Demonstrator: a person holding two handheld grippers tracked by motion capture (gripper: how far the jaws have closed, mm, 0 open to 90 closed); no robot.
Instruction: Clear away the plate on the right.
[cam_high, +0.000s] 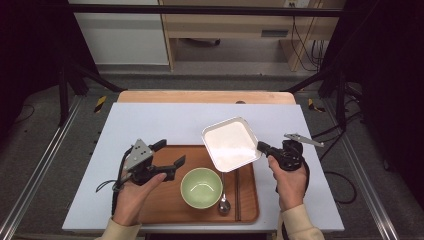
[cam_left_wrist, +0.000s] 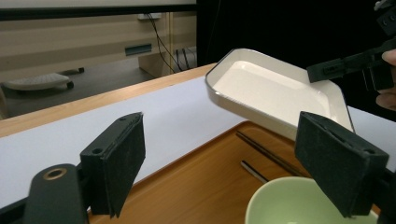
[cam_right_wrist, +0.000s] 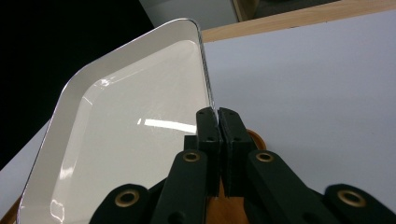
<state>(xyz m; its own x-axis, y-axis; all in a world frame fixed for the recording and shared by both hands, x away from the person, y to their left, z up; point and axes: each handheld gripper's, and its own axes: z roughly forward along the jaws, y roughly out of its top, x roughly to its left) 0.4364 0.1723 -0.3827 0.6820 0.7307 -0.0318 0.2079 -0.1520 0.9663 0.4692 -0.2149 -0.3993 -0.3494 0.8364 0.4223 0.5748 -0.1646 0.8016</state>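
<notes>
My right claw (cam_high: 263, 147) pinches the white dish (cam_high: 231, 144) by one rim, aloft and tilted above the tray (cam_high: 165, 207). Left claw (cam_high: 169, 154) stands wide, empty, near the bowl (cam_high: 201, 187). Risk: the thin edge grip may let the dish pivot or slip onto the bowl.

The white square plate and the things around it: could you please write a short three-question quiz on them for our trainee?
1. True or false: the right gripper is shut on the rim of the white square plate and holds it in the air.
2. Which item lies on the wooden tray just right of the green bowl? A) a fork B) a spoon C) a cup
3. How do the jaws of the left gripper stand, and is anything between them?

Key
1. True: the jaws pinch the rim, and the plate hangs tilted above the tray.
2. B.
3. Wide open, with nothing between them.
</notes>
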